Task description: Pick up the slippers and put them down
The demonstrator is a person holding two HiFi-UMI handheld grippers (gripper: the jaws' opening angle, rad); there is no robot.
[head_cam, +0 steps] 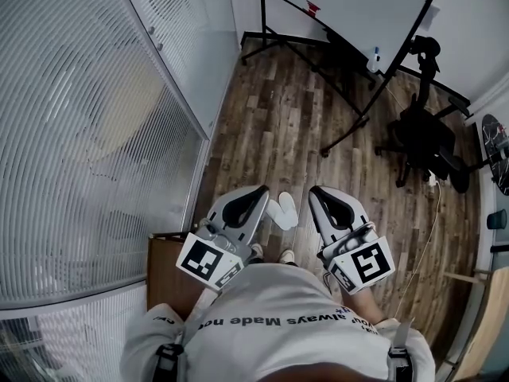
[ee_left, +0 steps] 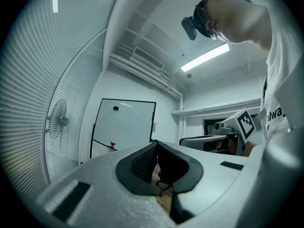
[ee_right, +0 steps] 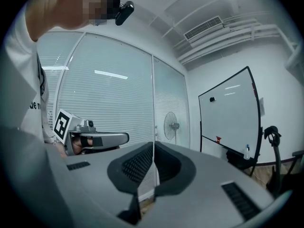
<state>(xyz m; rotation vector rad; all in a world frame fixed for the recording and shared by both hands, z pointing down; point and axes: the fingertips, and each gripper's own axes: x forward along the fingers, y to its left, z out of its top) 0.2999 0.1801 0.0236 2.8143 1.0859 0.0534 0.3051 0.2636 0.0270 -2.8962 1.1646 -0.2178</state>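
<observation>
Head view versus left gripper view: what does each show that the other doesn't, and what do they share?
Head view only: the white slippers lying on the wooden floor. Left gripper view only: the ceiling light, the person's head camera, and a close look at the left gripper, jaws meeting at the tips with nothing gripped. Both: the right gripper, the whiteboard and the fan behind the slatted glass wall.

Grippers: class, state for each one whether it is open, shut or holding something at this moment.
Left gripper: shut, nothing between the jaws.
Right gripper: shut, nothing between the jaws.
</observation>
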